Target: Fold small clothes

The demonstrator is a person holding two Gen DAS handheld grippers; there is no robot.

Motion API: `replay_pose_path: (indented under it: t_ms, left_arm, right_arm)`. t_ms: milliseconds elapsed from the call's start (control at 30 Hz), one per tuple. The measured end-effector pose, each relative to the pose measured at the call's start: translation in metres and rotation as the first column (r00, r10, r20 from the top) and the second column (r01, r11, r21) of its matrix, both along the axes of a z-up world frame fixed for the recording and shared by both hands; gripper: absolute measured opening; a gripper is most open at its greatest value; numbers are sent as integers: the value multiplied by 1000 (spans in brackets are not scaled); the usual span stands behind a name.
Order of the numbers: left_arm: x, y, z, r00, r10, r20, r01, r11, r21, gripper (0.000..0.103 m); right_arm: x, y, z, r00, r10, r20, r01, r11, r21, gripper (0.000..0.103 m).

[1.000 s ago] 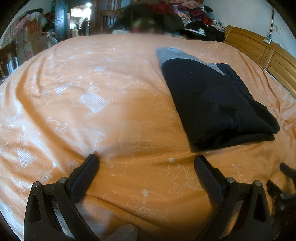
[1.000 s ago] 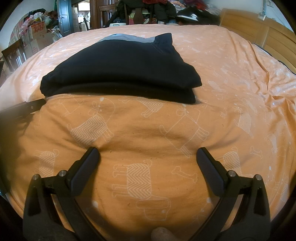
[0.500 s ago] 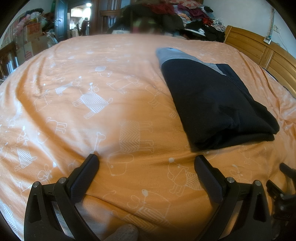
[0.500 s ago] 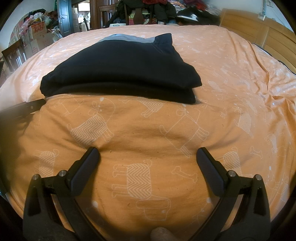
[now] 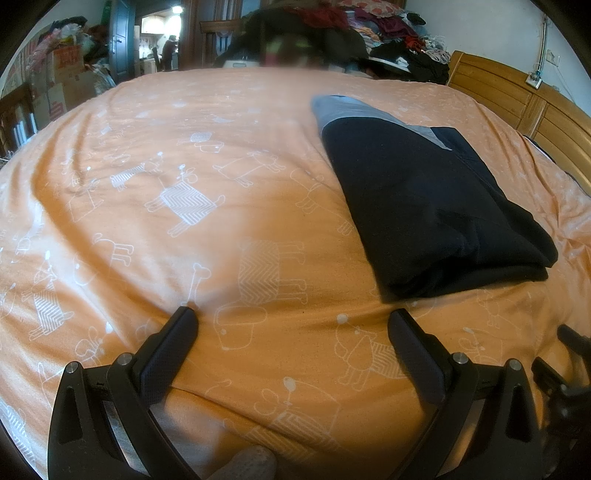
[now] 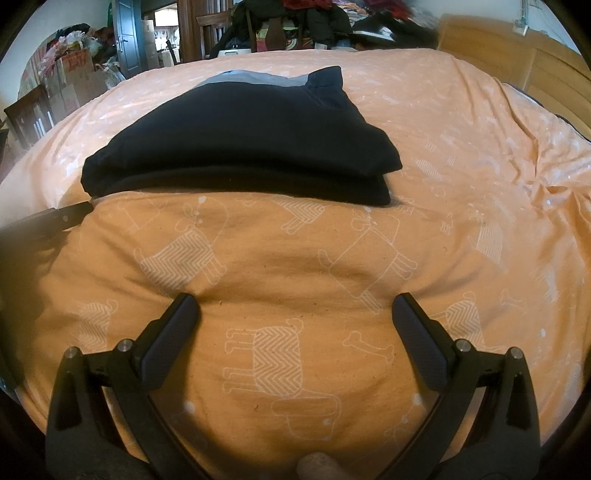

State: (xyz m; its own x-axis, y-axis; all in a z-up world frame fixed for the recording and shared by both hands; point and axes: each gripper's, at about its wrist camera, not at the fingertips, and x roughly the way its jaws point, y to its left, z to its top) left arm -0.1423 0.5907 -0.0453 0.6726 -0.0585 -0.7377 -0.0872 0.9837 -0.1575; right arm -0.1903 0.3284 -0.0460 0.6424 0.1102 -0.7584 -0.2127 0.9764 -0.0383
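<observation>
Home bedroom. Bed with orange animal-print sheet (image 5: 207,236) fills the view; wooden headboard (image 5: 524,107) at right. Far side: heaped clothes (image 5: 369,33), cardboard boxes (image 5: 70,74) at left, open doorway (image 5: 162,40).

My bedspread (image 5: 221,155) is orange, printed with white outline animals filled in with zigzag stripes. The folded garment (image 6: 243,136) is dark navy with a grey band, and my grippers' fingers (image 6: 168,338) are black.
</observation>
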Motion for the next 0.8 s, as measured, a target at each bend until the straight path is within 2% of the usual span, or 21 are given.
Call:
replay_pose_path:
  t_ms: [800]
  left_arm:
    - [0,-1,0,1000,1,1,-1,1000,0,103]
  right_arm:
    - [-1,-1,-1,1000,-1,0,1,1000,12,103]
